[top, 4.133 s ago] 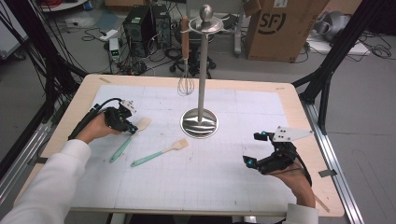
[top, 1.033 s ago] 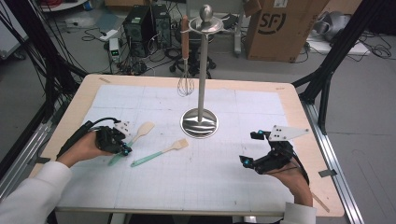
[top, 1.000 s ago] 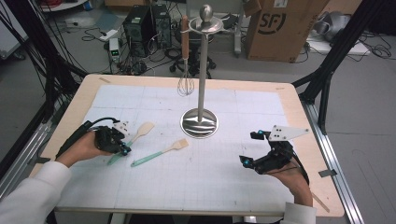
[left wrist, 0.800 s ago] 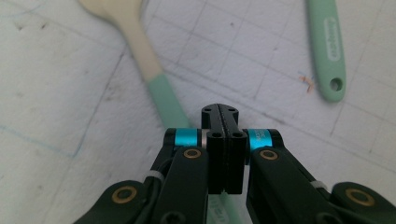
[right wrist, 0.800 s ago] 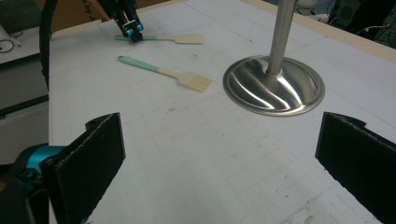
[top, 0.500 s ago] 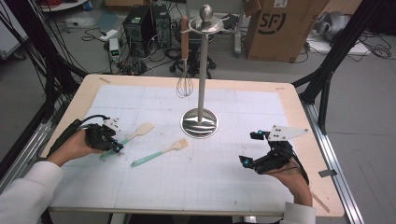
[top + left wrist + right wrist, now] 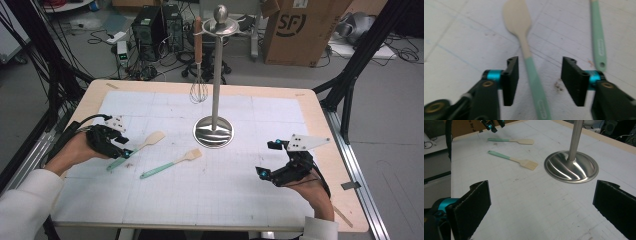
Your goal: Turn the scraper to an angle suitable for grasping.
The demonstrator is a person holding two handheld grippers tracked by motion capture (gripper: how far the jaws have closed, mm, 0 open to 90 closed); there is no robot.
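Observation:
A wooden spoon (image 7: 150, 139) with a teal handle lies on the white mat at the left. My left gripper (image 7: 124, 149) hovers over that handle. In the left gripper view its jaws have just been opening, and the spoon (image 7: 524, 45) runs between them with neither pad touching it. A slotted spatula (image 7: 172, 162) with a teal handle lies just right of the spoon. My right gripper (image 7: 265, 159) rests open at the right, empty, with its jaws set wide apart (image 7: 544, 212). It faces the spatula (image 7: 514, 160) and the stand's base (image 7: 571, 166).
A steel utensil stand (image 7: 214, 131) rises from the middle of the table. A whisk (image 7: 198, 91) with a wooden handle hangs from its top ring. The table edges run close on the left and right. Beyond the far edge are boxes, cables and computers on the floor.
My left gripper has drawn back to the left along the spoon handle and lifted a little, and its jaws have parted. The spoon stays on the mat. The right gripper has not moved.

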